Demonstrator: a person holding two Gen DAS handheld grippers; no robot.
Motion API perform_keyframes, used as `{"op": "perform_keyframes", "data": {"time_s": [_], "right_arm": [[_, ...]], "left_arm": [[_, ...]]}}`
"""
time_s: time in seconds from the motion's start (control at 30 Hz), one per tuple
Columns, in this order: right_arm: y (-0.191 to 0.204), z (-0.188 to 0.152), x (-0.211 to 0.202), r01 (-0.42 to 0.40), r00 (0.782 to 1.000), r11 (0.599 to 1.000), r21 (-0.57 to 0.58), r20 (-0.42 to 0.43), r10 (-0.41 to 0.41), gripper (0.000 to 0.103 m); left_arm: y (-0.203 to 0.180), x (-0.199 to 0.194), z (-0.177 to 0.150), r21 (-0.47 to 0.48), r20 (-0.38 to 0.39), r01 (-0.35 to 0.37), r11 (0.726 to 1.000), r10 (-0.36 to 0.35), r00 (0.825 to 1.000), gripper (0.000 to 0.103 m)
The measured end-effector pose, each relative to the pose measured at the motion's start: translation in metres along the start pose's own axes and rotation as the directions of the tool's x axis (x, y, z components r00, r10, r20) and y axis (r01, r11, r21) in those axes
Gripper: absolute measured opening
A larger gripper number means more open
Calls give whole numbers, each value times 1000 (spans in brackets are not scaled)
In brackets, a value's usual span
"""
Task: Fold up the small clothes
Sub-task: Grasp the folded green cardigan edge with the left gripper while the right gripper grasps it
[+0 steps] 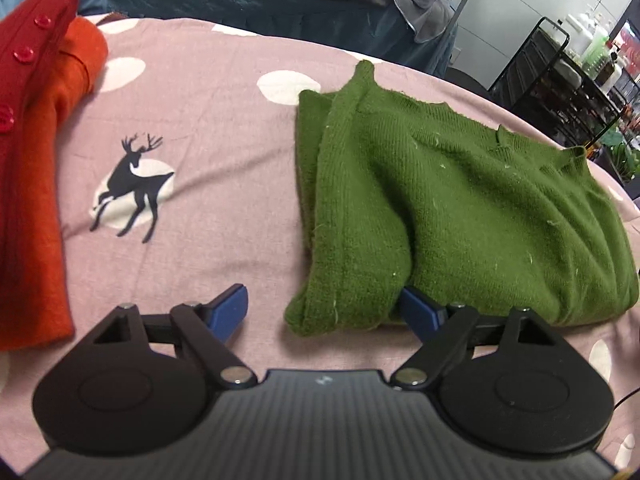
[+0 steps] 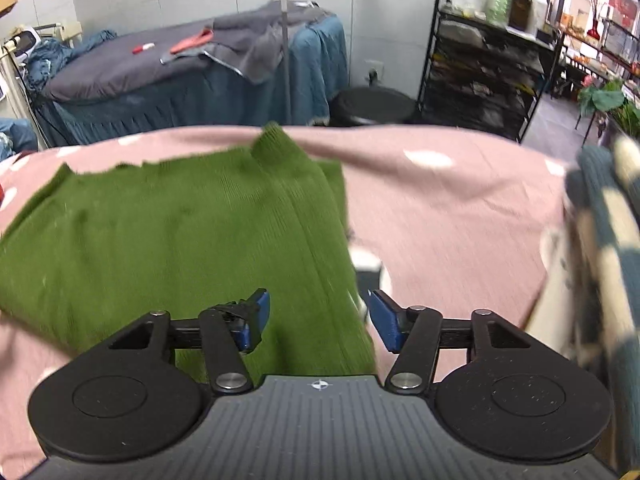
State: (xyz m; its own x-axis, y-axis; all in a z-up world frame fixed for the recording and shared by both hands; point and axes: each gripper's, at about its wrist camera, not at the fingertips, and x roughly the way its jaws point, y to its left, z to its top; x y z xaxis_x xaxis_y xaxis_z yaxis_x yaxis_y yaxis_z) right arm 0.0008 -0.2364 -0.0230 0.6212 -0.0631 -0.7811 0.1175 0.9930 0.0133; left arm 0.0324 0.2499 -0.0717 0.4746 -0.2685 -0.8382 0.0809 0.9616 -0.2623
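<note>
Green knit sweater (image 1: 460, 208), folded, lies on a pink bedsheet (image 1: 224, 120) printed with white dots and a black leaping deer (image 1: 132, 184); in the left wrist view it fills the right half, one folded sleeve edge reaching nearest the camera. The left gripper (image 1: 324, 314) stands spread wide, holding nothing: its left blue pad is over bare sheet, while its right pad sits at the sweater's near edge, partly hidden under a fold, so I cannot tell whether it touches the knit. The right gripper (image 2: 318, 318) is also spread wide and empty, hovering over the sweater's (image 2: 168, 232) right edge, with the left pad above green knit and the right pad above pink sheet (image 2: 452, 216).

No writing can be read; a small cross mark sits on each gripper body.

At far left in the left wrist view lies an orange garment (image 1: 48, 184) under a red buttoned one (image 1: 28, 60), both cut off by the frame. A blurred blue-and-cream checked fabric (image 2: 604, 240) sits at the right edge of the right wrist view. Beyond stand a grey-covered bed (image 2: 152, 68) and a black shelf rack (image 2: 488, 68) with bottles.
</note>
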Motion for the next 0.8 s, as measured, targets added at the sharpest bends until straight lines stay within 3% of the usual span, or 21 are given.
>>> {"op": "perform_keyframes", "data": {"time_s": [0.13,0.27,0.3,0.33,0.37,0.5,0.63,0.73,0.8], "right_arm": [[-3,-5,10,-14,999,1000,3,-37,14,84],[-5,-9,28,-6,997,999,41,-78,9,84],[-6,-10,29,-14,997,998,61,-79,19,71],[-9,-12,30,-24,996,997,71,-86,30,52],[-8,-11,31,-39,994,997,66,-96,45,18],[-5,-3,10,-50,997,998,-39,-64,48,12],[-17,7,-9,-8,999,998,-65,-35,6,9],[-15,-1,3,14,996,996,-90,-82,-21,9],[-8,-10,18,34,991,992,-119,-126,-49,9]], "left_arm": [[-2,10,3,-1,-22,49,999,-49,999,64],[-5,18,5,-10,-30,61,998,-61,998,49],[-5,18,6,-8,-32,67,998,-67,997,39],[-6,17,8,-2,-35,75,997,-75,997,35],[-7,15,10,13,-37,74,997,-74,997,31],[-4,-9,24,78,-17,73,994,-72,997,20],[8,-15,29,124,-52,20,992,-14,999,17],[17,-1,22,127,-111,-13,992,27,993,21],[19,10,14,139,-124,-54,989,71,990,32]]}}
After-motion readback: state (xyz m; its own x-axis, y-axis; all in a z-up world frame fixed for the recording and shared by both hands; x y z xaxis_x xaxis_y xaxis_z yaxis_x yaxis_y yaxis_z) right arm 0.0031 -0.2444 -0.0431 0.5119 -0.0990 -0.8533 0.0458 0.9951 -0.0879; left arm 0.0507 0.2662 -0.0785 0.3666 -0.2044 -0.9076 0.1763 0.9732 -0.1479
